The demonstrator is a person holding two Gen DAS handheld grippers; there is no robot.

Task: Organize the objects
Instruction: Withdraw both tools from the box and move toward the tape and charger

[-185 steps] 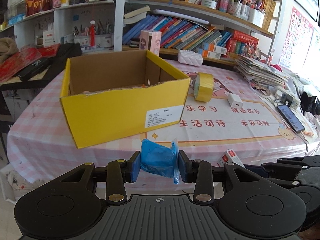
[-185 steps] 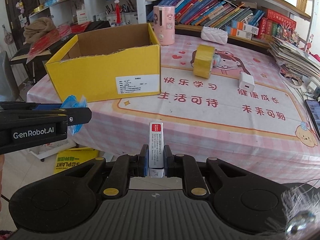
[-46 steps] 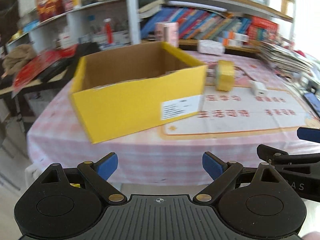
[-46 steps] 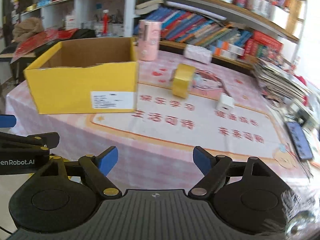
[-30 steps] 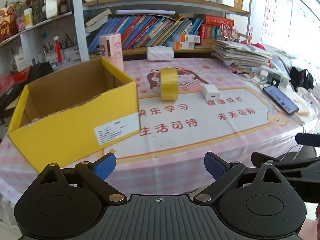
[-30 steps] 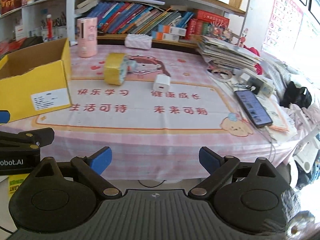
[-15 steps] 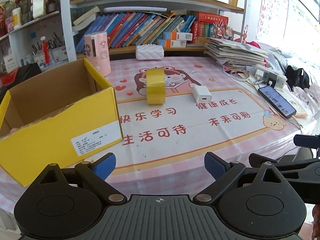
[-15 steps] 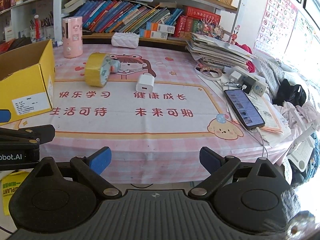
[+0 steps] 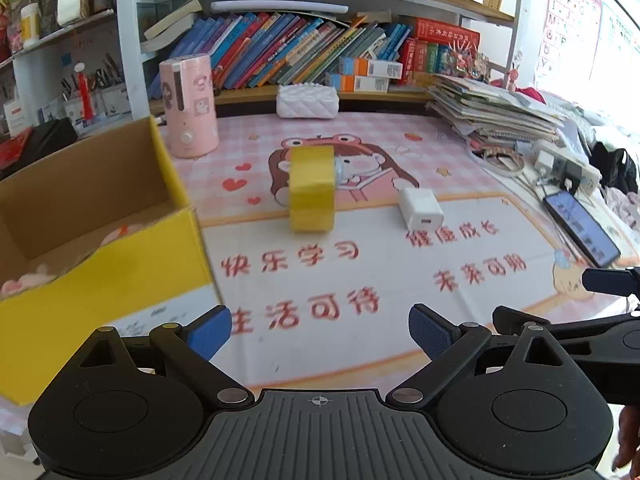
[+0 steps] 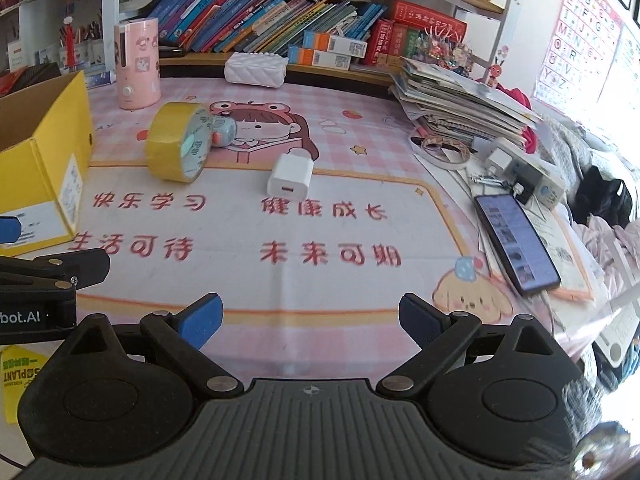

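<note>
Between pickups, by the look of it: both grippers empty and facing the worktop [image 10: 360, 288], ready for another item to go into the yellow box [image 9: 100, 272].

Left gripper [image 9: 319, 330] with fingers spread wide, nothing between the blue pads [image 9: 210, 330], hovering over the near edge of the worktop just beside the box's front corner. Right gripper [image 10: 310, 318] likewise wide apart and empty, aimed at the printed mat.

Still out on the worktop: yellow tape roll [image 9: 311, 189] standing on its edge near the middle, just right of the box; white charger [image 10: 290, 178] lying just beside the roll, on its right. Small grey-blue object [image 10: 222, 130] touching or nearly touching the far side of the roll; hard to identify.

Likely next: left gripper to the tape roll, right to the charger. Roll wide, so full opening needed and a squeeze across its flat faces, otherwise prone to rolling away. Charger small and smooth: low, centred approach required before closing.
</note>
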